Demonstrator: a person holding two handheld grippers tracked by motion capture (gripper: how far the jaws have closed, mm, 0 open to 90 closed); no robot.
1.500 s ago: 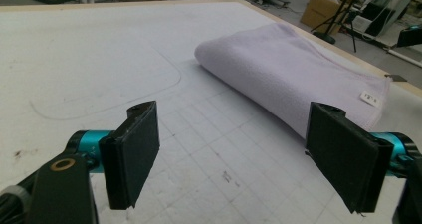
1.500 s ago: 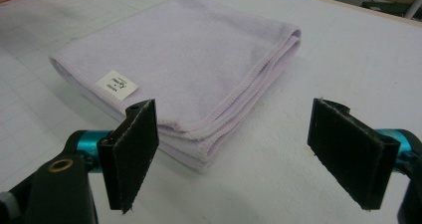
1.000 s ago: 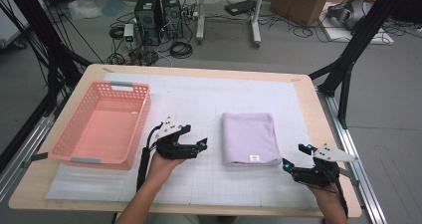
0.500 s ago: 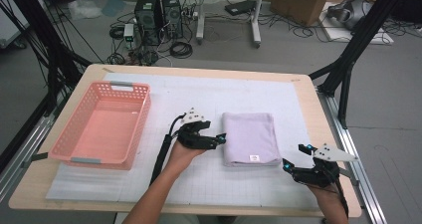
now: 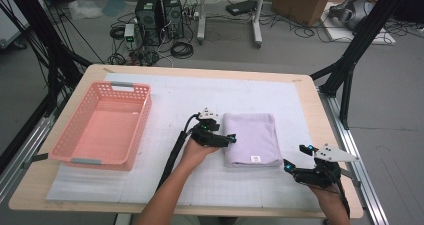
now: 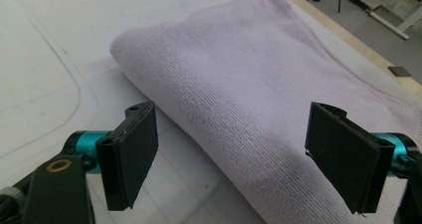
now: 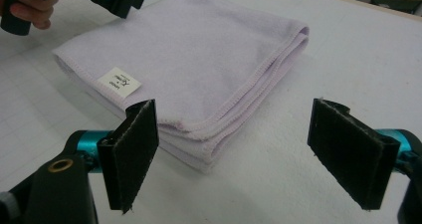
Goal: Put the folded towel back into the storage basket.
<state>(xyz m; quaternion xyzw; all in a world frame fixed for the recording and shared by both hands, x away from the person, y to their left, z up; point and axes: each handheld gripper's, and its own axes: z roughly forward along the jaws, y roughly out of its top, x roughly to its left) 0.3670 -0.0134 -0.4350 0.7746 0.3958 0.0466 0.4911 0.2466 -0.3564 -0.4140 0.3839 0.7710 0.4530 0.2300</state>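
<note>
The folded towel (image 5: pixel 251 138) lies flat in the middle of the mat, with bare mat (image 5: pixel 240 95) open behind it and along its right side, so a hand can come in from there without meeting anything. The left gripper (image 5: pixel 226 137) sits right at the towel's left edge with its jaws spread, blocking that side, while the right gripper (image 5: pixel 295 157) hangs near the front right corner, jaws wide, with a strip of free mat between it and the cloth. The pink basket (image 5: pixel 80 147) stands well apart on the left, leaving a clear lane of mat between its wall and the left forearm.
</note>
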